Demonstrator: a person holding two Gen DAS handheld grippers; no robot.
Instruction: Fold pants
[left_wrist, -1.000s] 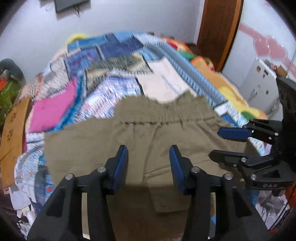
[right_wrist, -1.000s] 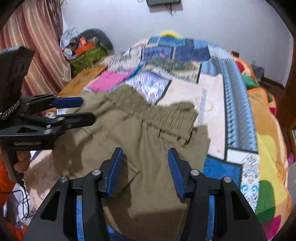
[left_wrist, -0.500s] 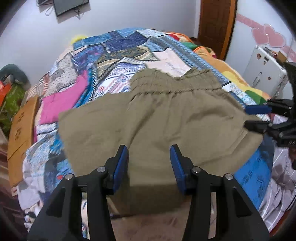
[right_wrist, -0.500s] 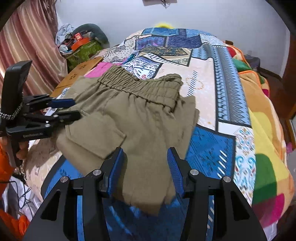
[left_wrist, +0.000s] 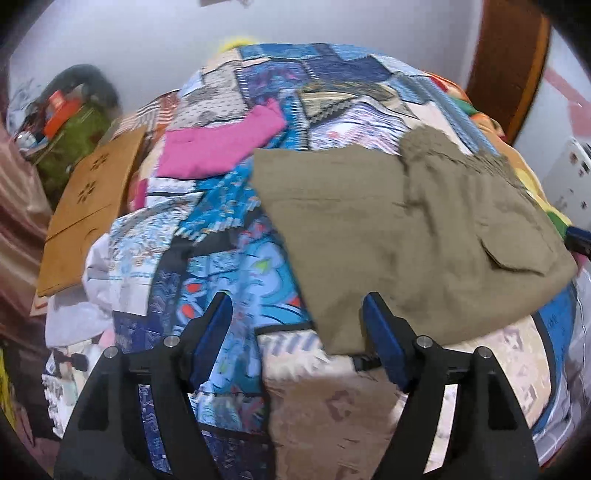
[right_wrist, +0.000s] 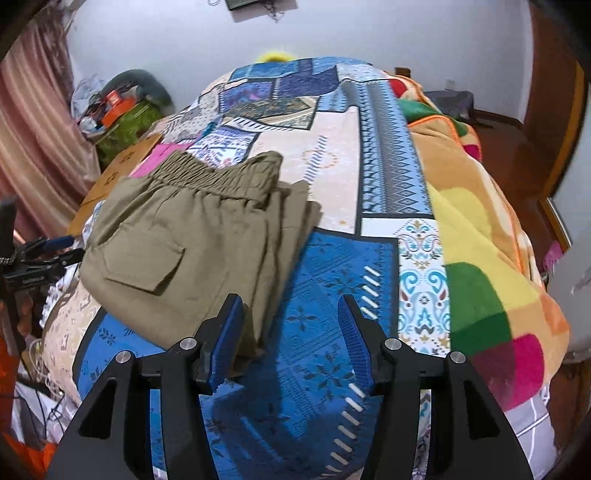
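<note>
The olive-green pants (left_wrist: 413, 236) lie folded into a flat block on the patchwork bedspread, elastic waistband at the far end, a flapped pocket on top. In the right wrist view the pants (right_wrist: 192, 236) sit left of centre. My left gripper (left_wrist: 299, 332) is open and empty, above the bedspread just left of the pants' near corner. My right gripper (right_wrist: 291, 332) is open and empty, to the right of the pants' near edge. The left gripper also shows at the far left of the right wrist view (right_wrist: 48, 251).
A pink cloth (left_wrist: 221, 144) lies on the bedspread (right_wrist: 332, 280) beyond the pants. A brown cardboard sheet (left_wrist: 88, 206) leans at the bed's left side. Clutter and a green bag (right_wrist: 125, 125) sit by the curtain. A wooden door (left_wrist: 506, 62) is at the right.
Both grippers have pulled back and apart from the pants, the left swinging left and the right swinging right. The pants lie still on the bed.
</note>
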